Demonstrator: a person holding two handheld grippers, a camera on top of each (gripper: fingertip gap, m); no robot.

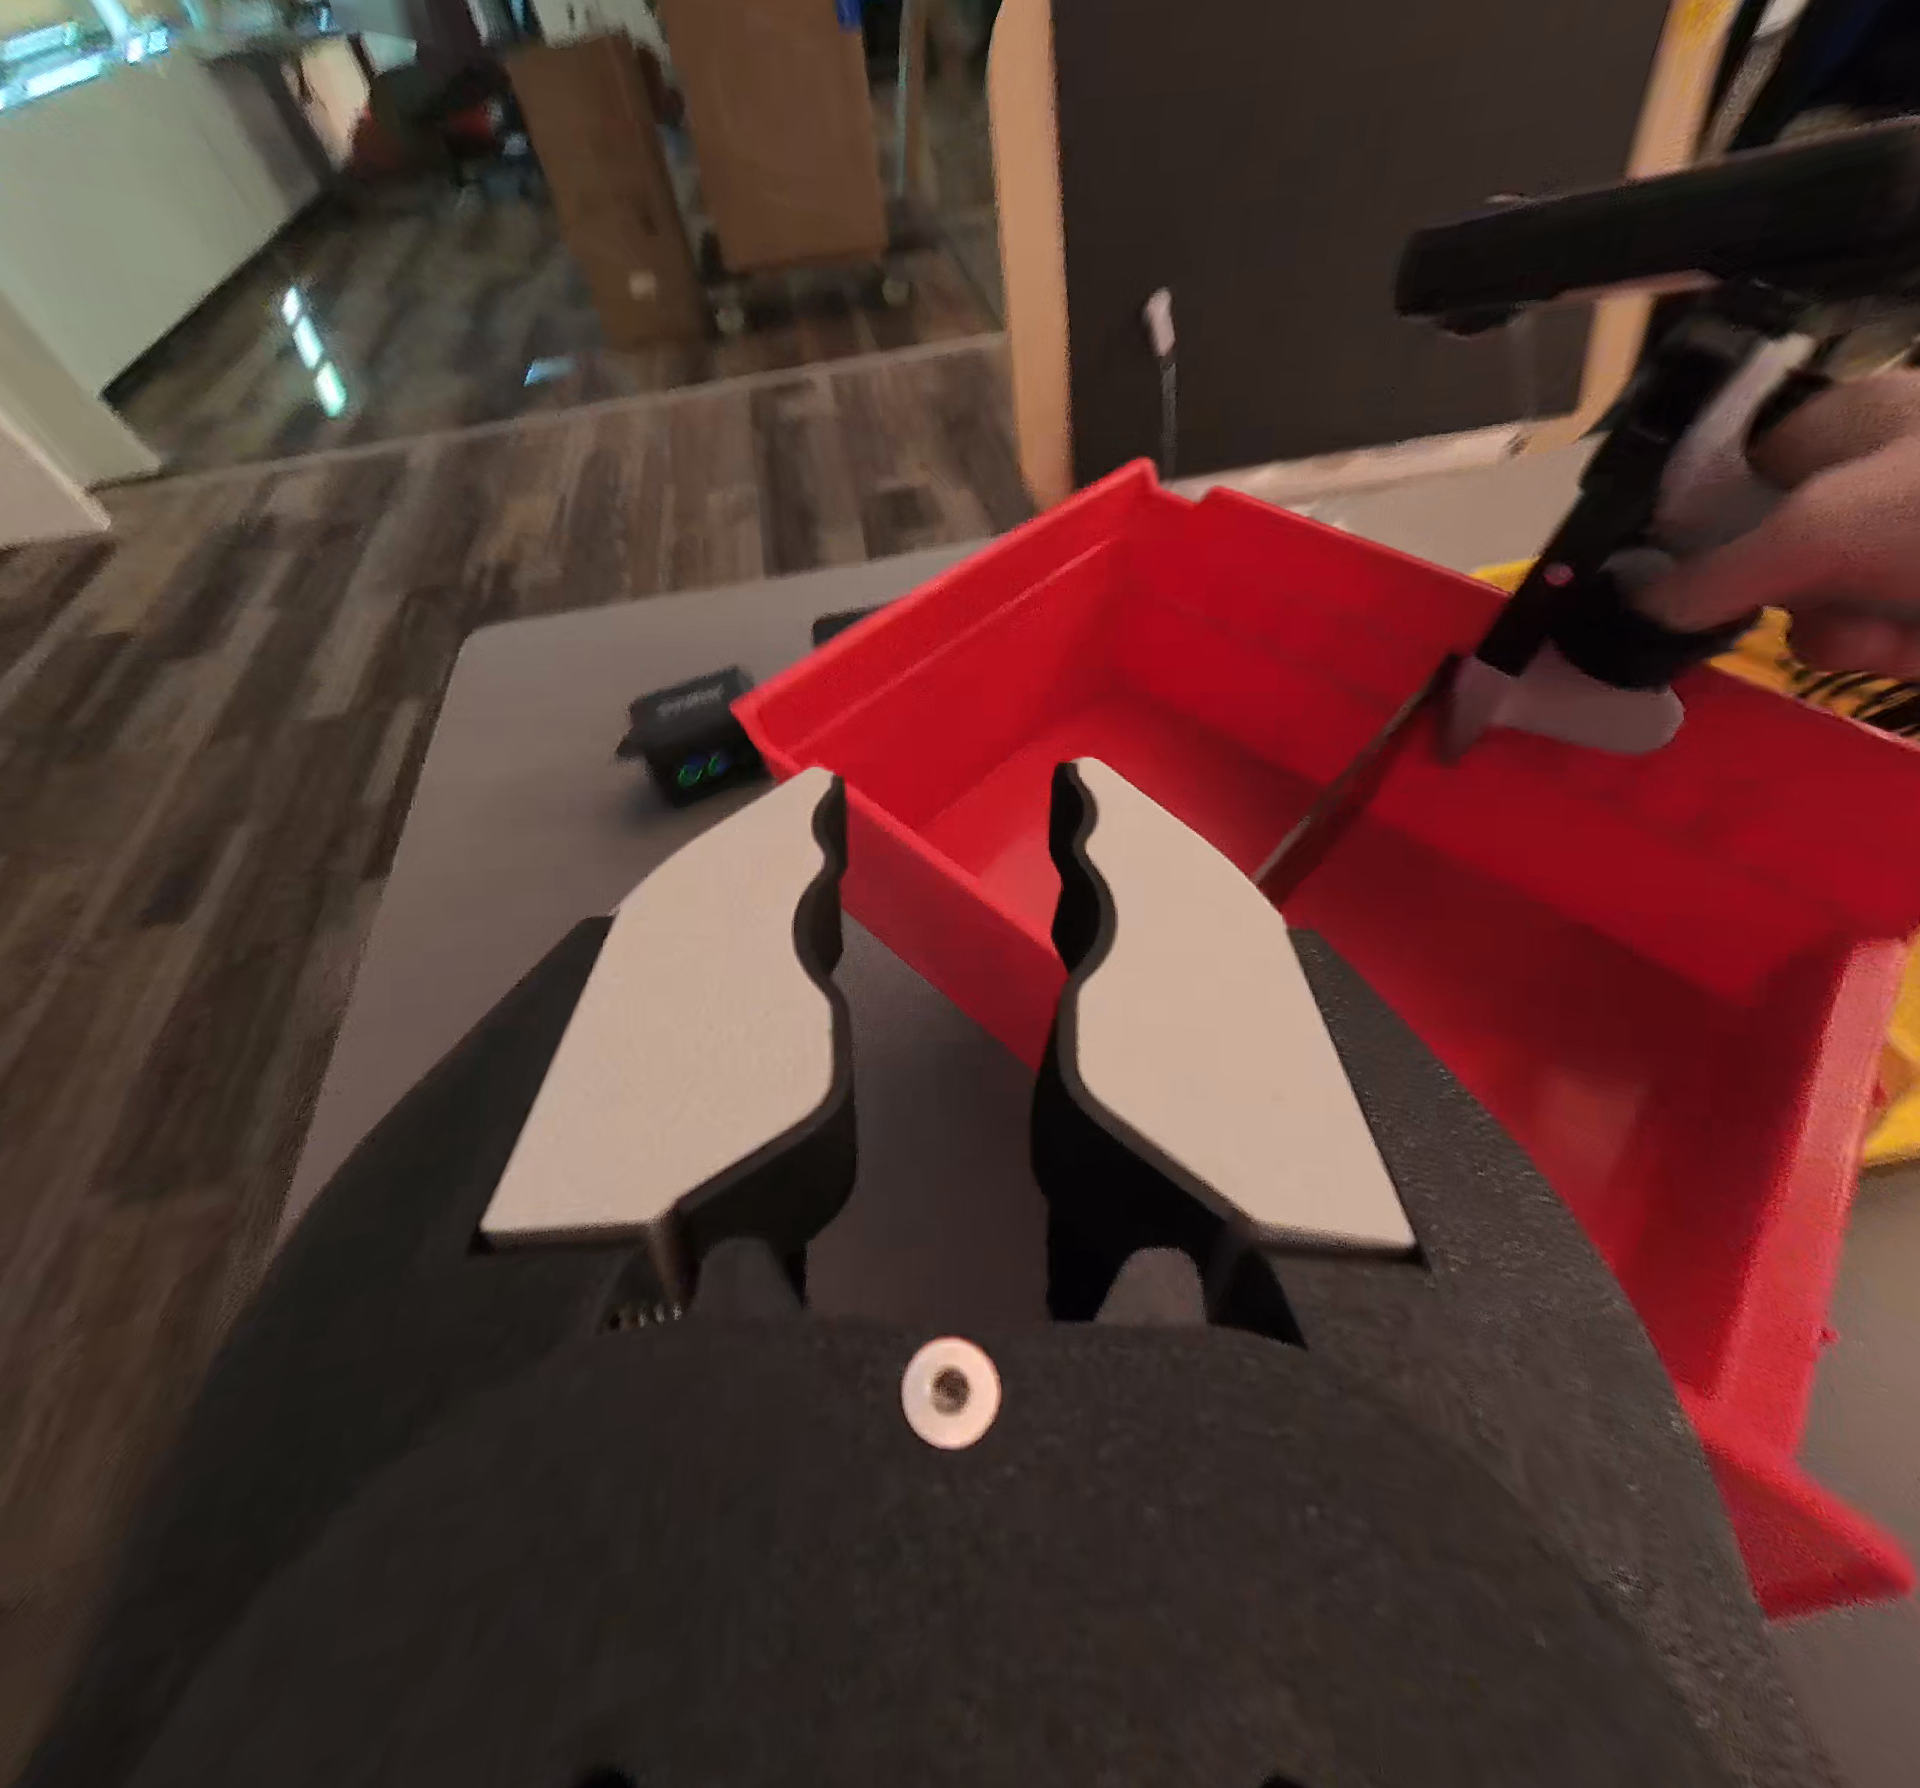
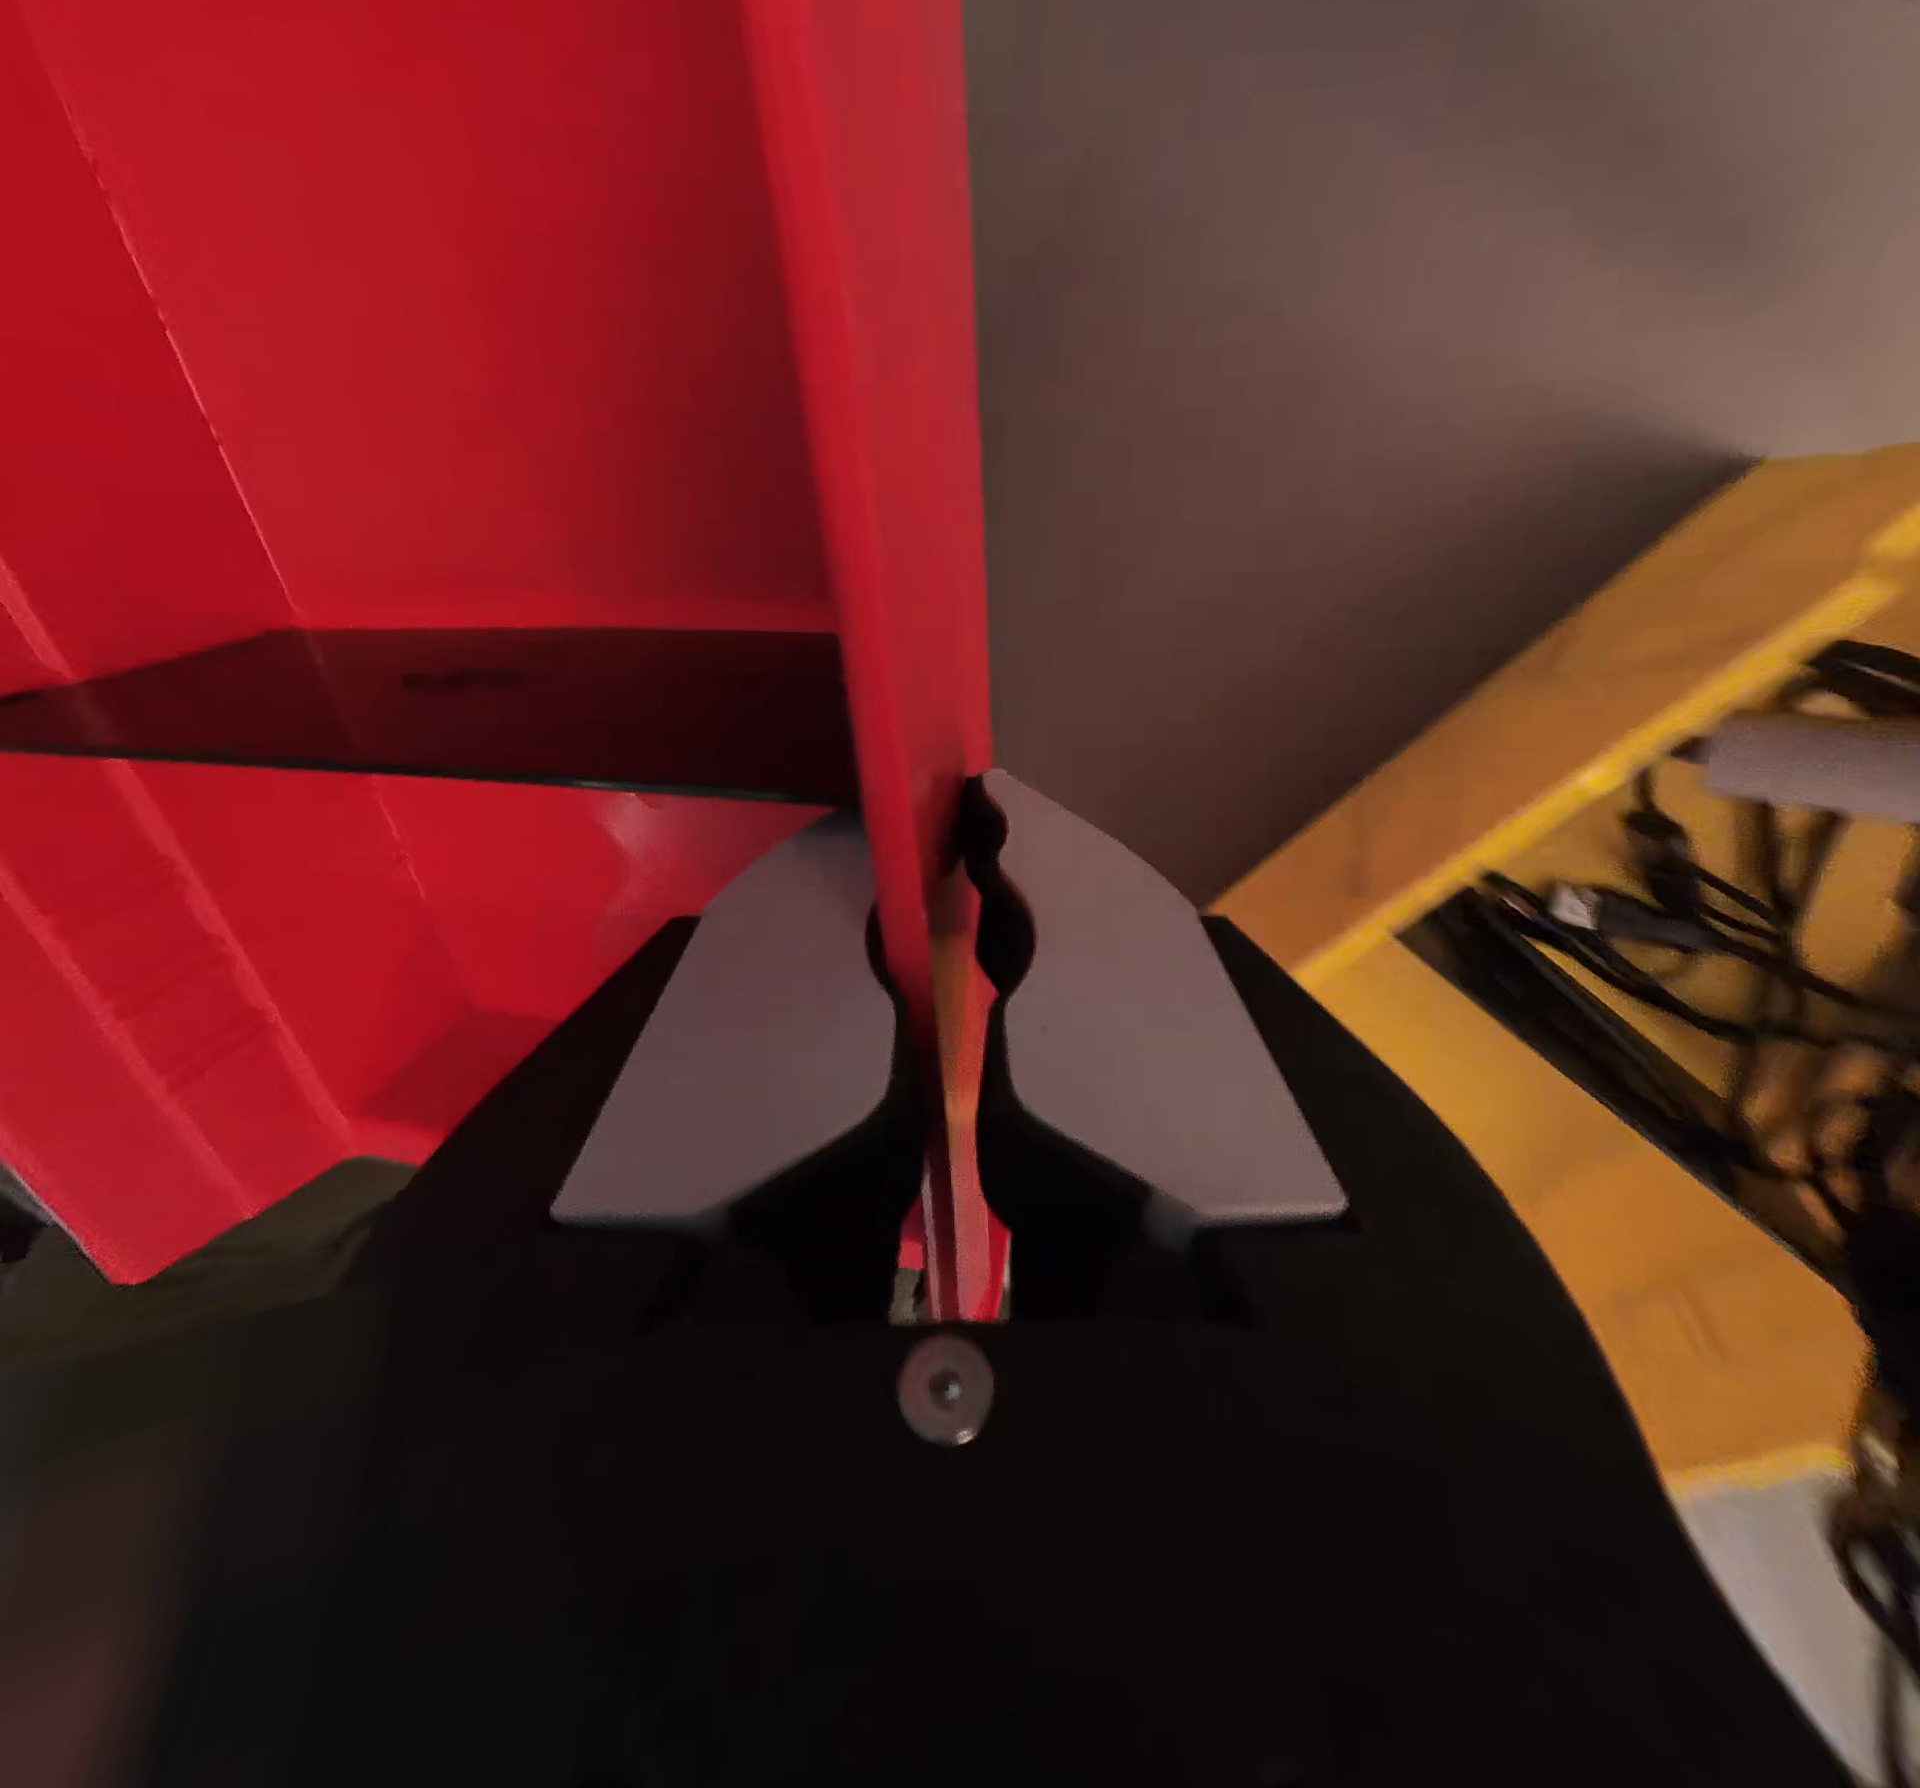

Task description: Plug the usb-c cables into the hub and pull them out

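My left gripper (image 1: 945,793) is open and empty, hovering over the near-left corner of a red bin (image 1: 1558,907). A small black box with green marks (image 1: 691,736), perhaps the hub, lies on the grey table (image 1: 499,855) just left of the bin. My right gripper (image 2: 935,834) is shut on the red bin's side wall (image 2: 894,388). It also shows in the left wrist view (image 1: 1455,730), held by a hand at the bin's far wall. A yellow bin (image 2: 1455,855) right of the red one holds several black cables (image 2: 1714,959).
A thin black divider (image 2: 416,699) crosses the red bin's inside; it also shows in the left wrist view (image 1: 1340,824). A second dark object (image 1: 847,624) lies behind the bin's far-left corner. The table's left edge drops to a wooden floor (image 1: 208,751). Spacing between my two grippers at the tips: around 25 cm.
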